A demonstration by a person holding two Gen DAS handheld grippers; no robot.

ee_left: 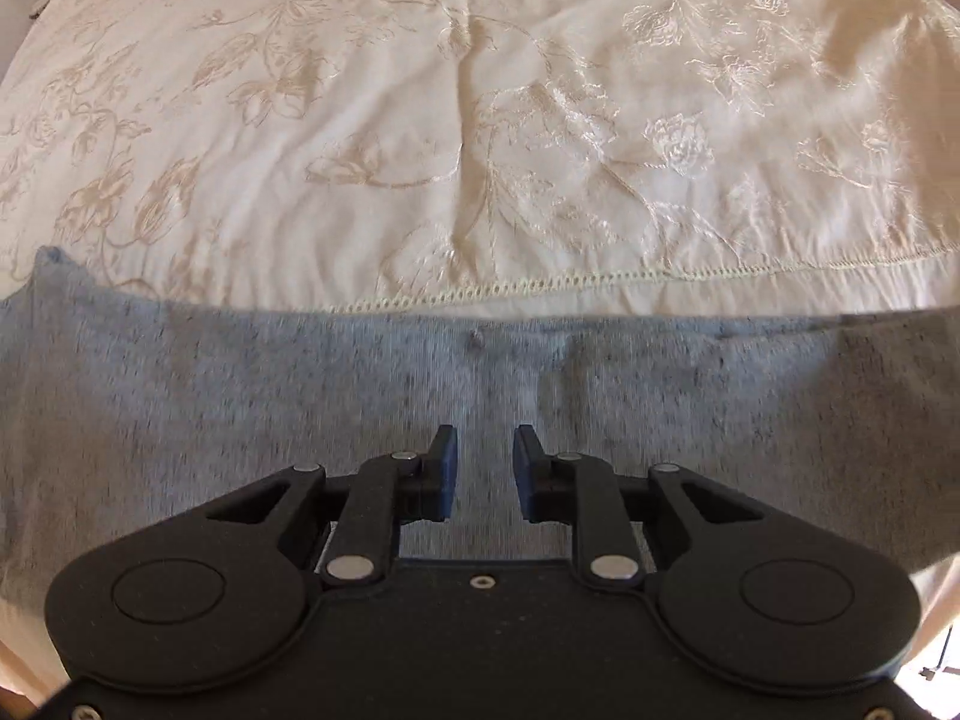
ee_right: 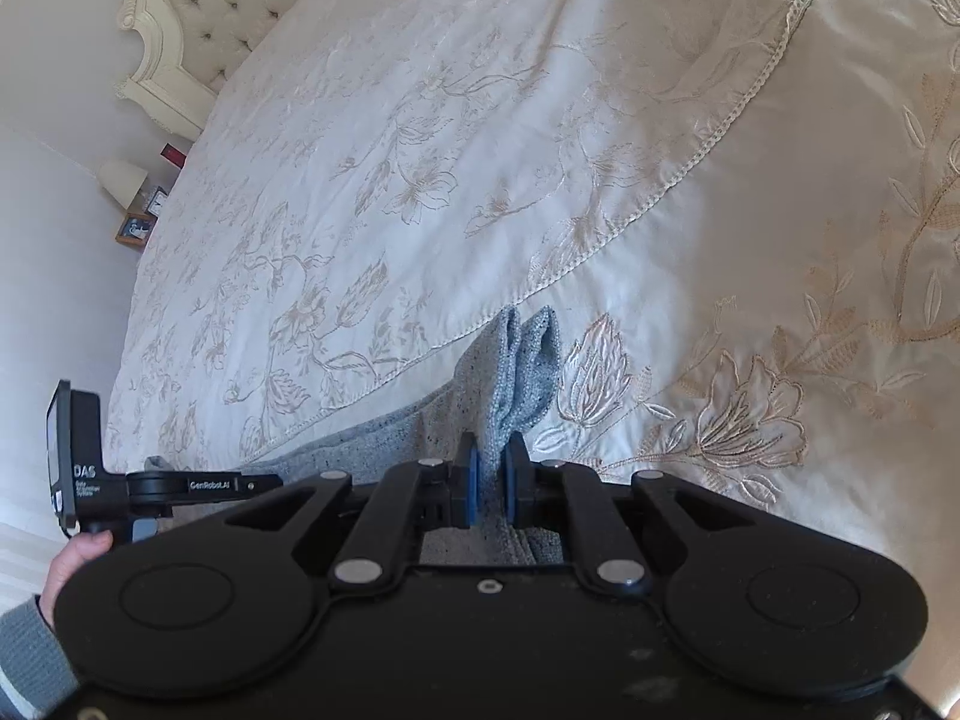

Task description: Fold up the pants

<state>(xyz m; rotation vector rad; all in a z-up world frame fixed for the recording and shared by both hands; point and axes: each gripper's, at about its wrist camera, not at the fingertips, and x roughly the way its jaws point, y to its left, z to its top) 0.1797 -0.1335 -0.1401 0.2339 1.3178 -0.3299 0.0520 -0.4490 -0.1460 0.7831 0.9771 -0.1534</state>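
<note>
Right gripper (ee_right: 492, 468) clamped on a bunched fold of the grey pants (ee_right: 516, 372), cloth pinched between the blue pads (ee_right: 471, 480) and poking up past the fingertips. Left gripper (ee_left: 485, 468) pointing down over the same pants (ee_left: 240, 408), jaws parted with a narrow gap, nothing between them. Grey knit spread flat across the near edge of the cream embroidered bedspread (ee_left: 480, 120). At lower left in the right wrist view, a hand (ee_right: 75, 558) in a grey sleeve. Farther off, a tufted headboard (ee_right: 240, 6) and a small lamp (ee_right: 123, 180).
</note>
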